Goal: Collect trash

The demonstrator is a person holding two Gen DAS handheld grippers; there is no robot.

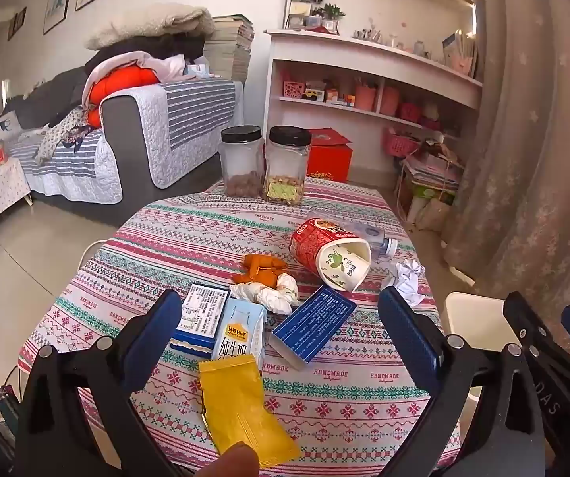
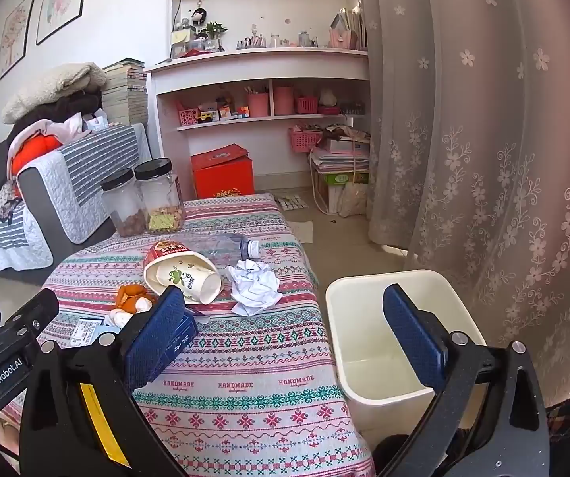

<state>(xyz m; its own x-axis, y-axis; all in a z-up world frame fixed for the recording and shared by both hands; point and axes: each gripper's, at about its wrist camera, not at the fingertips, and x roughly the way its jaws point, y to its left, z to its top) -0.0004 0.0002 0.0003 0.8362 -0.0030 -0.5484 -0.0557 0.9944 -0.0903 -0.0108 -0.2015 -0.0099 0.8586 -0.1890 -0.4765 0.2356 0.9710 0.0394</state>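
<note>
Left tool [image 1: 281, 318]: fingers spread wide, nothing between the pads; angled down over the near half of the worktop.
Right tool [image 2: 285, 318]: fingers spread wide, nothing gripped; angled down over the worktop's right edge, its right finger in front of the bin.
Yellow wrapper [image 1: 241, 405]: flat on the worktop, nearest the left tool, below the gap between its fingers; a fingertip [image 1: 237, 459] shows at the bottom edge of the left wrist view.
Milk carton [image 1: 239, 332]: light blue, lying just beyond the yellow wrapper and touching its far end.
Small printed box [image 1: 201, 318]: blue and white, beside the milk carton on its left.
Blue box [image 1: 312, 324]: lying tilted, right of the milk carton, near the paper cup.
Orange peel [image 1: 261, 268]: mid-worktop, with a twisted white wrapper [image 1: 269, 294] touching it on the near side.
Paper cup [image 2: 189, 274]: white with green print, on its side, nested inside a red noodle tub [image 1: 316, 238].
Crumpled paper [image 2: 255, 282]: white, just right of the cup, close to the worktop's right edge.
Clear plastic bottle [image 2: 233, 244]: lying flat behind the cup and the crumpled paper.
Two jars [image 1: 265, 163]: black lids, upright, side by side at the far edge.
Worktop [image 2: 245, 357]: covered with a patterned cloth.
Bin [image 2: 368, 357]: cream, open-topped, on the floor just beside the worktop's right edge; inside appears bare.
</note>
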